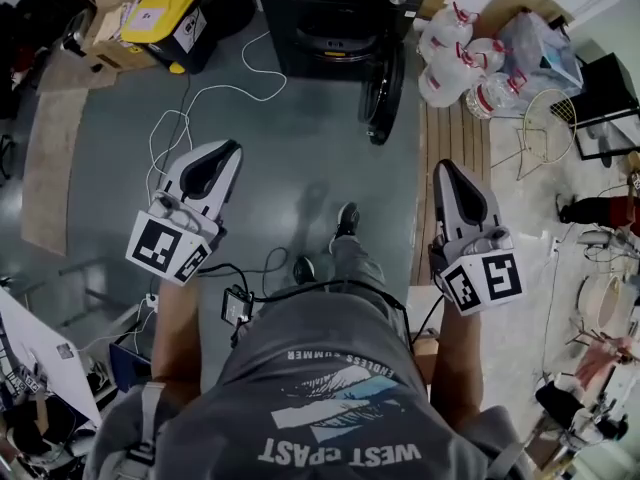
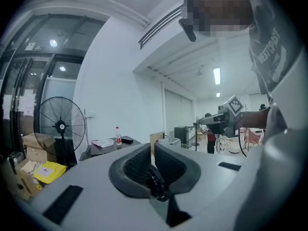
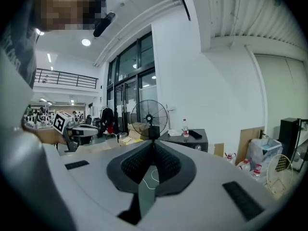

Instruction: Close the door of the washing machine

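The grey floor (image 1: 300,168) filled the middle of the head view. At the top centre stood the dark washing machine (image 1: 340,13). Its round door (image 1: 380,93) hung open at the machine's right edge, swung out toward the lower part of the frame and seen almost edge-on. The person's grey shirt (image 1: 330,398) took up the bottom centre, with one shoe (image 1: 346,218) above it on the floor.

The left gripper (image 1: 232,148) sat left of centre and the right gripper (image 1: 444,168) right of centre. Both pointed up the frame, well apart from the door and touching nothing. In its own view the right gripper's jaws were pressed together with nothing between them. The left gripper's jaws were drawn in to a hairline slit, also empty.

A cluster of clear water jugs (image 1: 455,53) lay at the upper right, just beside the machine. A yellow box (image 1: 160,13) sat at the upper left, and a thin white cable (image 1: 190,108) trailed down the floor from there.
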Action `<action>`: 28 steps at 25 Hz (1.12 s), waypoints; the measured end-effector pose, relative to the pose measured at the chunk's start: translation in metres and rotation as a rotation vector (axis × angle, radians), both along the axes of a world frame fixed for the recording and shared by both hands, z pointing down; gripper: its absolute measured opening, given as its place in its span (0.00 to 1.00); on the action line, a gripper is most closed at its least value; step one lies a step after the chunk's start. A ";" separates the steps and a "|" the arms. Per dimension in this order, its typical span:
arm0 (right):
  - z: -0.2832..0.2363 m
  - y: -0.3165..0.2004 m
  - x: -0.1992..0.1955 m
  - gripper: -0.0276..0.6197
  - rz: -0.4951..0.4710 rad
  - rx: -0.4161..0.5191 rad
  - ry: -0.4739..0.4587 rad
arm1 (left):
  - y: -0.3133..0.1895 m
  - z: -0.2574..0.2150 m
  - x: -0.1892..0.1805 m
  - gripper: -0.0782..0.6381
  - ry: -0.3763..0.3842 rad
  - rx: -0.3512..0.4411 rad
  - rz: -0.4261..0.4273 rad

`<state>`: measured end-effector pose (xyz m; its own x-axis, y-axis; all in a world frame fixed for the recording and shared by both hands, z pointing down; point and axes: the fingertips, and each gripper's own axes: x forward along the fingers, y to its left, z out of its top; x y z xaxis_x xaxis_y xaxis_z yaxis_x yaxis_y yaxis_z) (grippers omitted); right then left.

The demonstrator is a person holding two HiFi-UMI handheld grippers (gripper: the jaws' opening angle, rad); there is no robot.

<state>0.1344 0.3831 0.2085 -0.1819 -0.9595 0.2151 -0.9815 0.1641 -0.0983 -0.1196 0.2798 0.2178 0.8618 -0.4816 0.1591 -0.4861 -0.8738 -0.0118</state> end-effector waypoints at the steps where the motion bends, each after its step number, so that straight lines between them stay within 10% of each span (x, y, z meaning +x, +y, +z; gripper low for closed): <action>1: 0.004 -0.010 0.004 0.09 -0.013 -0.005 -0.004 | -0.007 0.001 0.003 0.16 -0.003 0.000 -0.013; 28: 0.041 -0.229 0.090 0.09 -0.248 -0.034 -0.034 | -0.160 0.017 0.077 0.16 -0.038 -0.004 -0.243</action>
<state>0.2244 0.1541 0.2496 -0.4188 -0.8769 0.2360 -0.9076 0.3958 -0.1399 -0.0421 0.1196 0.2344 0.7141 -0.6734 0.1914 -0.6814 -0.7313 -0.0308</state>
